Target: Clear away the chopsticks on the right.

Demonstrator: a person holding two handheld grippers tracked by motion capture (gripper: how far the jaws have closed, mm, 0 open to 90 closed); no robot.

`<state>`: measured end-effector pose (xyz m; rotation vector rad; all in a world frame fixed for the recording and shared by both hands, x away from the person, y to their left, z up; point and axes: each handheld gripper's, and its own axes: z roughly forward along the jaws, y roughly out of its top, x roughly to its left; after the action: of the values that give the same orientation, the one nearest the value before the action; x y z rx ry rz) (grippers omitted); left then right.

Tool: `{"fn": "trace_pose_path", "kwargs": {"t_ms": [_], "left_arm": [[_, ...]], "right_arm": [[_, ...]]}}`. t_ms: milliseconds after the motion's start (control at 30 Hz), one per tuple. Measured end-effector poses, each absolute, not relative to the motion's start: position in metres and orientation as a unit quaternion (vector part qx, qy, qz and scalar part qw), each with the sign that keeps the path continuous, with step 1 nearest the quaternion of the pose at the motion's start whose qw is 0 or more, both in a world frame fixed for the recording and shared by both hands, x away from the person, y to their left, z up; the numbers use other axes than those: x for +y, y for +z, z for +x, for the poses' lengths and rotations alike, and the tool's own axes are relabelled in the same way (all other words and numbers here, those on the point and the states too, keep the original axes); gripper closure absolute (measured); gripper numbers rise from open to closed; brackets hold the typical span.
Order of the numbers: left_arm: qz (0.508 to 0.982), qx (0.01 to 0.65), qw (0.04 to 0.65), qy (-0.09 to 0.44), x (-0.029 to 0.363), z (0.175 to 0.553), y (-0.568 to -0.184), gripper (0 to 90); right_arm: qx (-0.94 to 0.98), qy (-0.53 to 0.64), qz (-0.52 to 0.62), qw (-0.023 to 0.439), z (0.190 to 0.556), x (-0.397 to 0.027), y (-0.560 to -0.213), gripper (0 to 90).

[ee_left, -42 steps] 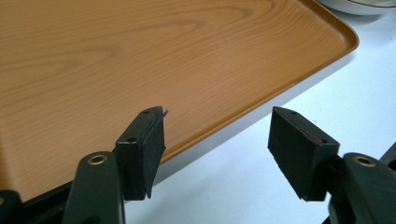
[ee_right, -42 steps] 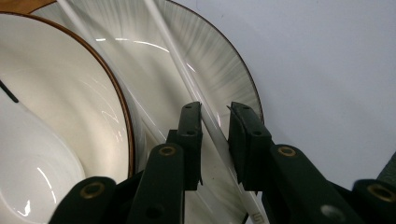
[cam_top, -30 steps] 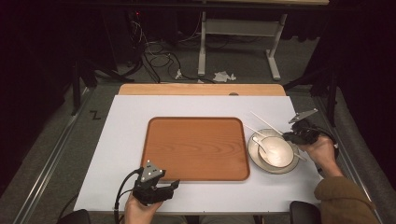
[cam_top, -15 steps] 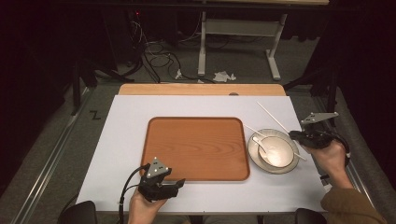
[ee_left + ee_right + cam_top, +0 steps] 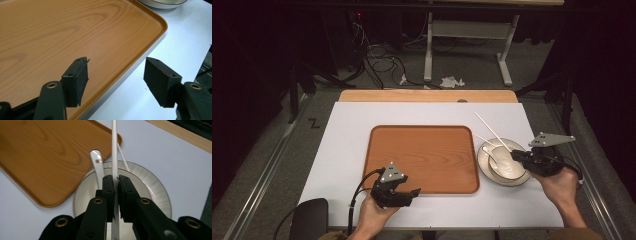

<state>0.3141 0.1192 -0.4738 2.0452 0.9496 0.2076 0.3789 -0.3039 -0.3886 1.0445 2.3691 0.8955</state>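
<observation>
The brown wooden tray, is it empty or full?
Empty. The brown wooden tray shows bare wood grain; the white bowl sits beside it.

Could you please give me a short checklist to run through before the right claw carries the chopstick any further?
1. Right claw shut on the white chopstick: ok, the pads pinch it.
2. Second chopstick accounted for: ok, it lies across the plate's rim, apart from the claw.
3. Spoon left in the bowl: ok.
4. Wooden tray bare and ready to receive: ok.
5. Left claw free: ok, jaws open over the tray's near corner, holding nothing.
6. Whether the held chopstick's far tip clears the table: cannot tell.
</observation>
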Motion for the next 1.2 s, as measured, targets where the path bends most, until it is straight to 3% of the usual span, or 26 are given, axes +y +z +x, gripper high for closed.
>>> {"fn": "trace_pose_path", "kwargs": {"t_ms": [467,767,1200], "left_arm": [[0.829,0.359,0.423,0.072,0.111,0.320,-0.473,36.0],[0.827,0.362,0.423,0.074,0.112,0.319,-0.474,36.0],[0.818,0.384,0.420,0.086,0.122,0.310,-0.474,36.0]], "right_arm": [[0.858,0.329,0.361,0.160,0.353,-0.248,-0.406,85.2],[0.870,0.316,0.358,0.123,0.360,-0.208,-0.433,85.2],[0.888,0.270,0.354,0.114,0.389,-0.177,-0.467,85.1]]}}
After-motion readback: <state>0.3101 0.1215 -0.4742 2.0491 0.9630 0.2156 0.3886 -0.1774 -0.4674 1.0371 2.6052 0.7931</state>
